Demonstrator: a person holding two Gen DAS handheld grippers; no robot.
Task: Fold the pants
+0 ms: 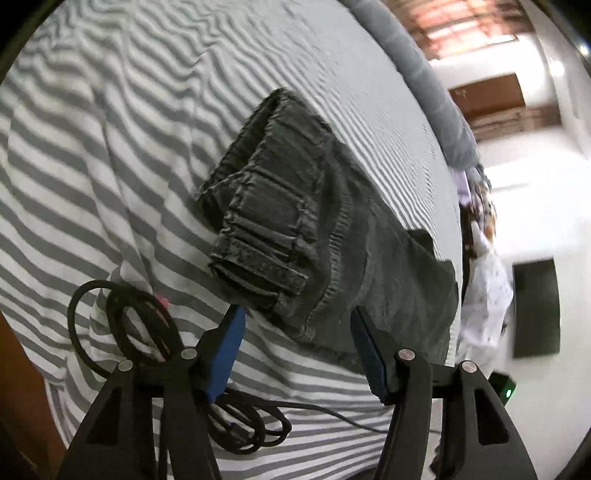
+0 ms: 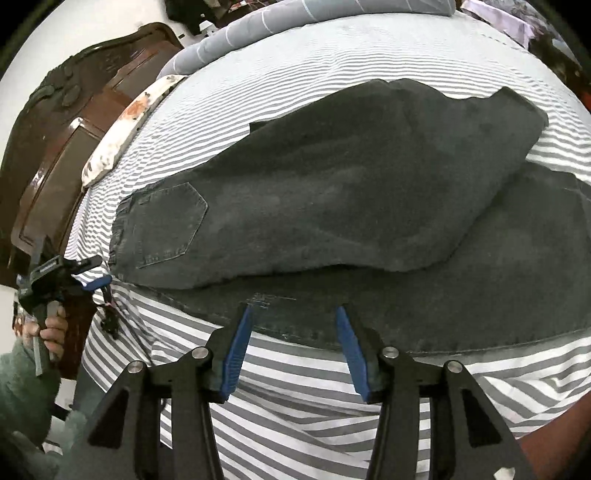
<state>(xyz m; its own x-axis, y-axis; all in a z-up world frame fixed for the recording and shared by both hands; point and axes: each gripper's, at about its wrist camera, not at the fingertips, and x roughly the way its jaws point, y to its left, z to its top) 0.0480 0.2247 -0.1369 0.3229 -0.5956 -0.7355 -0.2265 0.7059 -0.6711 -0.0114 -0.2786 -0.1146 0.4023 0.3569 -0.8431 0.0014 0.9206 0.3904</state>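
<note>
Dark grey denim pants (image 2: pixel 332 206) lie on a grey-and-white striped bed sheet (image 2: pixel 295 387), one leg folded over the other, back pocket at the left. In the left wrist view the waistband end (image 1: pixel 280 221) lies just ahead of my left gripper (image 1: pixel 295 317), which is open, its blue pads either side of the near edge, empty. My right gripper (image 2: pixel 293 314) is open at the near hem of the lower leg, holding nothing. The left gripper also shows in the right wrist view (image 2: pixel 88 280), at the waistband corner.
A coiled black cable (image 1: pixel 147 325) lies on the sheet beside the left gripper. A grey blanket (image 2: pixel 295 18) runs along the far side of the bed. A dark wooden headboard (image 2: pixel 55 129) and a patterned pillow (image 2: pixel 122 125) are at the left.
</note>
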